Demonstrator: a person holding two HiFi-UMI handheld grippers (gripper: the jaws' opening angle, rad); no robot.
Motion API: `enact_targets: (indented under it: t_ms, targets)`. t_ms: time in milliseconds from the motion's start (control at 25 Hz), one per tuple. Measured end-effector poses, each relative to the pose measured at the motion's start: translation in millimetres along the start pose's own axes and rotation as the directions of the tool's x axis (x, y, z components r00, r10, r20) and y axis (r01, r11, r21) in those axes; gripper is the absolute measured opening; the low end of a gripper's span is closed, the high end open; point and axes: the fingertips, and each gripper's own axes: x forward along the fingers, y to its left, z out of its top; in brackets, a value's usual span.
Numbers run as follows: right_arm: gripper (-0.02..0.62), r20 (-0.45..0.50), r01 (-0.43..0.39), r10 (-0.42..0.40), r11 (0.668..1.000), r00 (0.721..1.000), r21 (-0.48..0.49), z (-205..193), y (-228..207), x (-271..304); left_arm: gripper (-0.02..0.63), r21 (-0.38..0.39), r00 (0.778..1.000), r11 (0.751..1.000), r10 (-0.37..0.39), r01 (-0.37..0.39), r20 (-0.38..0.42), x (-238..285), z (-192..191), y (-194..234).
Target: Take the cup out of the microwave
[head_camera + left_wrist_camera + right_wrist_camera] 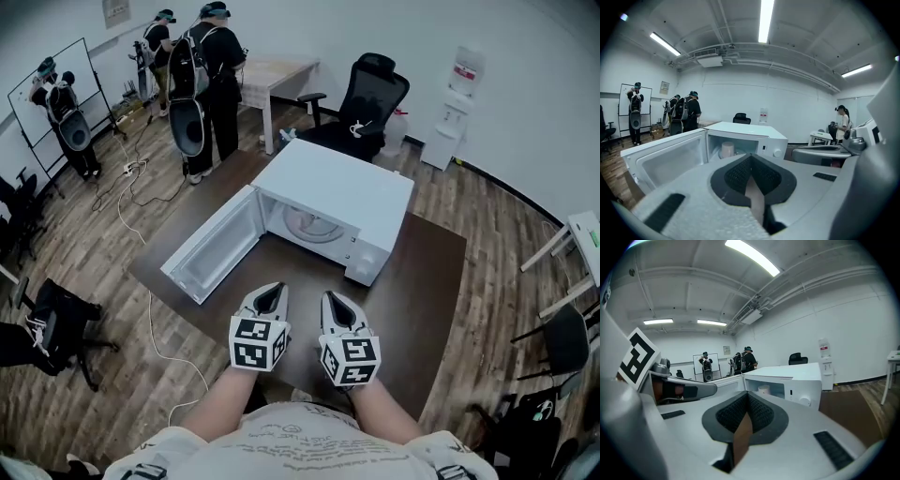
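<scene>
The white microwave point(337, 187) stands on a dark table point(422, 281) with its door point(211, 246) swung wide open to the left. A pale cup point(727, 149) stands inside the cavity toward its left side, and the right gripper view shows the cup point(763, 390) too. From the head view the cavity roof hides it; only the turntable point(314, 225) shows. My left gripper point(272, 292) and right gripper point(335, 298) hover side by side near the table's front edge, short of the microwave. Both are shut on nothing, tips pointing at the opening.
A black office chair point(370, 98) stands behind the microwave, a water dispenser point(459, 94) by the far wall. Several people with gear stand at the back left point(202, 84). A white cable point(169, 347) trails over the wooden floor to the left. Another chair point(56, 323) sits at near left.
</scene>
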Motion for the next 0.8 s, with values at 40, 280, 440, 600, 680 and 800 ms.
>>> enact_targets:
  t_ms: [40,280,440,600,680,800]
  targets:
    - [0.014,0.000,0.020,-0.020,1.000,1.000,0.002,0.2,-3.9,0.1,0.014,0.005,1.000,1.000,-0.018,0.018,-0.005,5.4,0.3,0.1]
    - [0.014,0.001,0.160,-0.160,0.986,0.987,0.039,-1.0,-25.6,15.1,0.014,0.038,0.992,0.992,-0.122,0.123,-0.026,35.7,6.9,8.5]
    - [0.014,-0.008,0.215,-0.215,0.976,0.977,0.043,2.3,-27.4,32.4,0.014,0.046,0.983,0.982,-0.180,0.181,-0.038,58.2,10.2,23.3]
    - [0.014,-0.016,0.262,-0.261,0.965,0.965,0.032,7.5,-29.6,48.4,0.014,0.040,0.978,0.977,-0.207,0.208,-0.036,86.0,14.6,45.1]
    - [0.015,-0.018,0.291,-0.291,0.956,0.957,0.032,9.4,-34.3,54.7,0.015,0.039,0.974,0.974,-0.224,0.225,-0.035,101.3,16.8,53.7]
    - [0.014,-0.028,0.339,-0.338,0.940,0.941,0.033,9.6,-43.1,60.5,0.015,0.036,0.968,0.968,-0.247,0.249,-0.043,122.9,16.1,64.1]
